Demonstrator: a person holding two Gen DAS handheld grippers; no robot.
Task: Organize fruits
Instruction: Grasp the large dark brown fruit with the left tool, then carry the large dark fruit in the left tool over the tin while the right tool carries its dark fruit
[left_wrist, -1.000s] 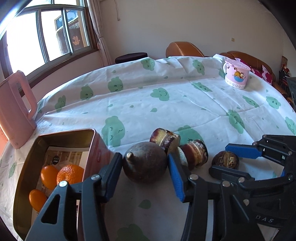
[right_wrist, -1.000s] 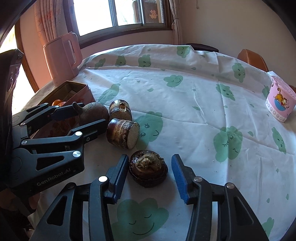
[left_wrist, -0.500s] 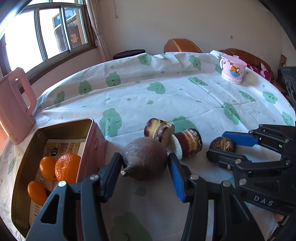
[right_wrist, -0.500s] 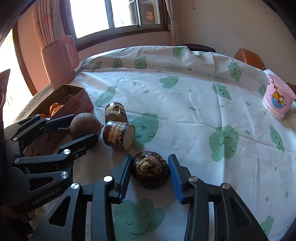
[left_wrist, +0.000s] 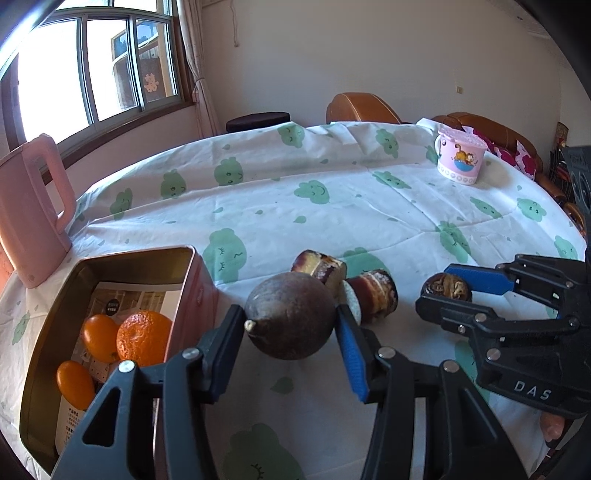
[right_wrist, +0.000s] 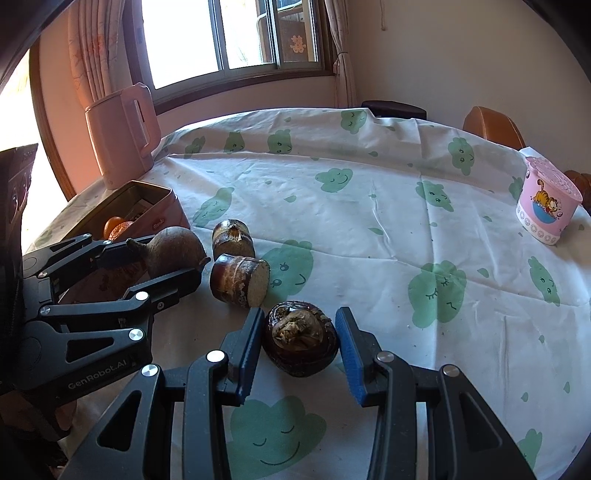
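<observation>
A: Start at the far left. What stands there?

B: A pink jug (left_wrist: 31, 210) on the desk (left_wrist: 332, 206), near the window side. Just beside it lies an open tin box (left_wrist: 110, 266) with a printed sheet on its floor and three orange fruits (left_wrist: 142, 338) gathered at the near end.

A: And the left gripper (left_wrist: 291, 343)?

B: Its fingers (left_wrist: 351, 354) are closed against a round brown fruit (left_wrist: 291, 317), one pad on each flank, the stub of its stem pointing toward the box. In the right wrist view the fruit sits between the fingers right next to the box wall; whether it rests on the cloth or is lifted off it I cannot tell.

A: What comes next to the right?

B: Two short brown cut pieces (left_wrist: 321, 266), lying just behind and beside the round fruit. One shows a pale cut face (right_wrist: 256, 284) turned toward the right gripper.

A: Then the right gripper (right_wrist: 299, 345)?

B: Its fingers (right_wrist: 349, 350) flank a dark squat fruit (right_wrist: 299, 341) with a rough, wrinkled top. The left pad touches or nearly touches it; a slim gap shows at the blue right pad, so the grip is not fully closed on it. The fruit sits on the cloth.

A: Anything farther right?

B: A pink cartoon cup (right_wrist: 546, 203), well apart from everything, near the desk's far edge.
</observation>
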